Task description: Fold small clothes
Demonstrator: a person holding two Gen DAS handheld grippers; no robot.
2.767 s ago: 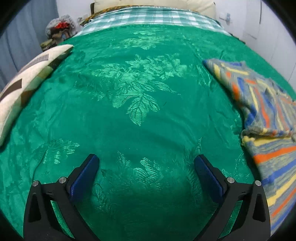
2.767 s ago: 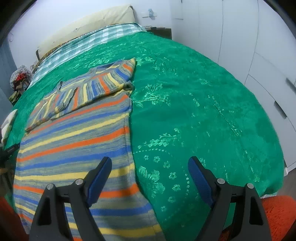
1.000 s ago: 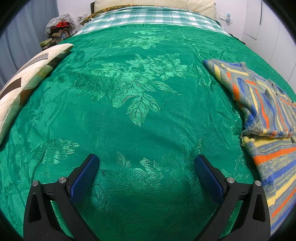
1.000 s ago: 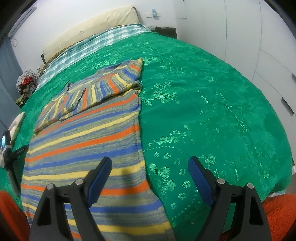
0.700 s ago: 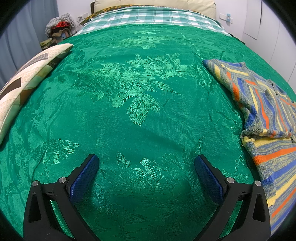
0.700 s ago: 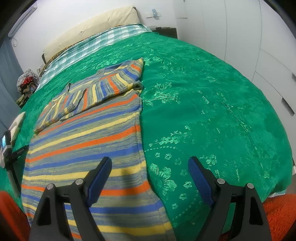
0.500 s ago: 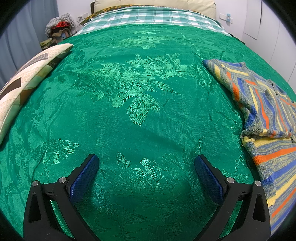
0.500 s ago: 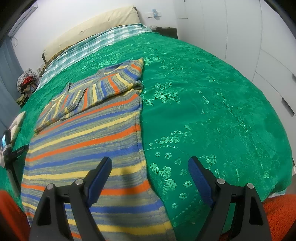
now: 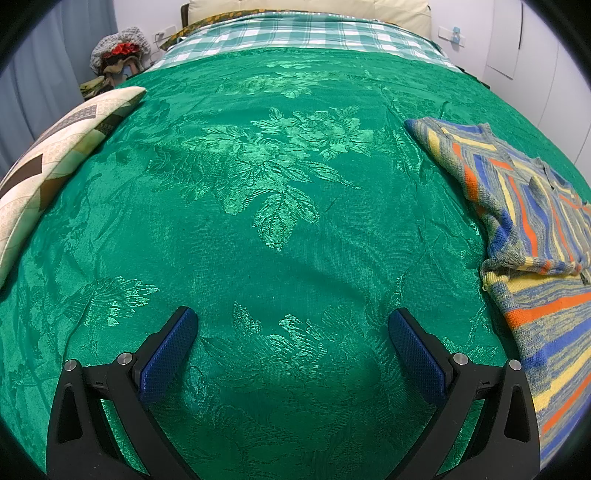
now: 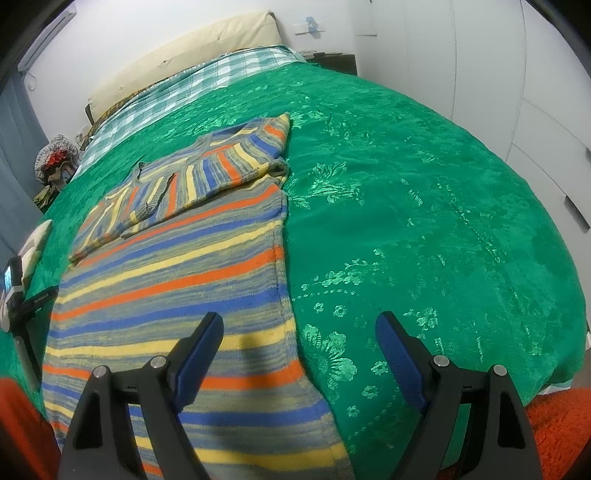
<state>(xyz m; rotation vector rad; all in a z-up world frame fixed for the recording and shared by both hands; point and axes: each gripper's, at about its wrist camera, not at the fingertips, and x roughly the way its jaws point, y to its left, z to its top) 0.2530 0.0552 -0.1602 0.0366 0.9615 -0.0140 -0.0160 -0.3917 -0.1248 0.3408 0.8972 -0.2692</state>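
A: Nothing has moved in the last half second; both views match the earlier frames. My left hand-held gripper (image 9: 291, 328) hangs over bare green bedspread (image 9: 258, 184), jaws spread wide, pinching nothing.

B: And the right one?

A: My right hand-held gripper (image 10: 299, 332) is spread too and holds nothing. Its left finger (image 10: 195, 354) sits above the striped sweater (image 10: 177, 280), its right finger over bedspread, so the sweater's right edge runs between them.

B: Sweater state?

A: Flat on the bed, sleeves folded across the upper body. In the left view it lies well off to the right (image 9: 532, 236).

B: Anything else nearby?

A: Patterned pillow (image 9: 48, 155) at the bed's left edge, plaid sheet (image 9: 303, 35) at the head.
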